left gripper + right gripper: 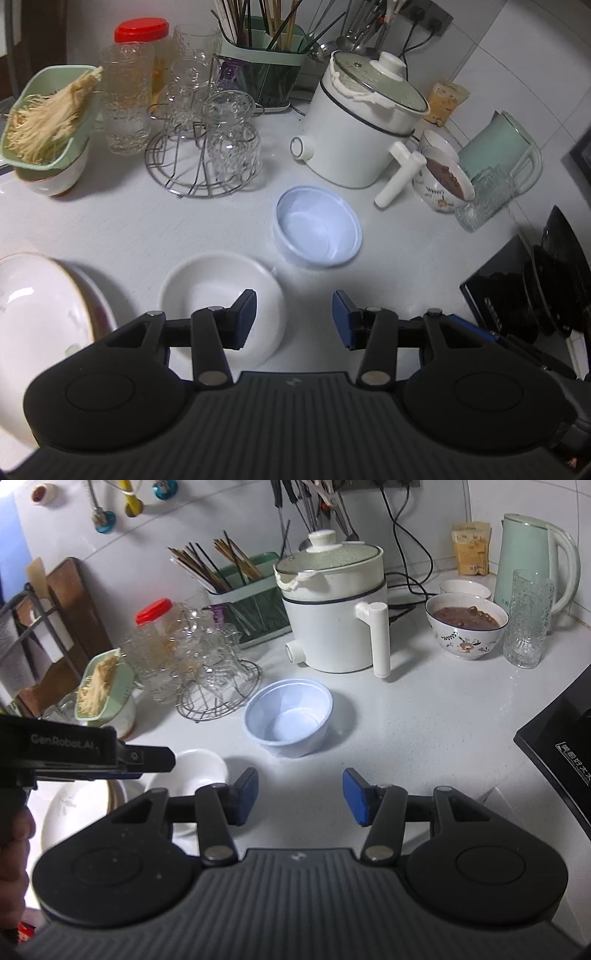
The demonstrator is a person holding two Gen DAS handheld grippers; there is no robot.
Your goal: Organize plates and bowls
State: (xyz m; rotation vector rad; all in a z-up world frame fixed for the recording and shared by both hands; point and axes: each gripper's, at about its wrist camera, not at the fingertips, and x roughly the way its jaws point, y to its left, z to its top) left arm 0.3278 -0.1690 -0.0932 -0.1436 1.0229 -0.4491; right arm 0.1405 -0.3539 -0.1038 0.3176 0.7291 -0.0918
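Observation:
A small white bowl [218, 295] sits on the white counter, and my open left gripper [294, 319] hovers just above its right rim, holding nothing. A pale blue plastic bowl [317, 225] stands beyond it, upright. A large white plate with a gold rim [40, 306] lies at the left. In the right wrist view my right gripper [300, 796] is open and empty over bare counter, short of the blue bowl [290, 718]. The white bowl [201, 768] and the plate [70, 808] lie to its left, partly hidden by the left gripper's body [85, 753].
A white electric pot [362, 122] stands behind the blue bowl. A wire rack with glasses [207, 147], a green strainer of noodles [48, 118], a chopstick holder [262, 70], a bowl of brown food [466, 624], a glass [526, 618], a kettle [532, 550] and a black stove edge [561, 746] surround the counter.

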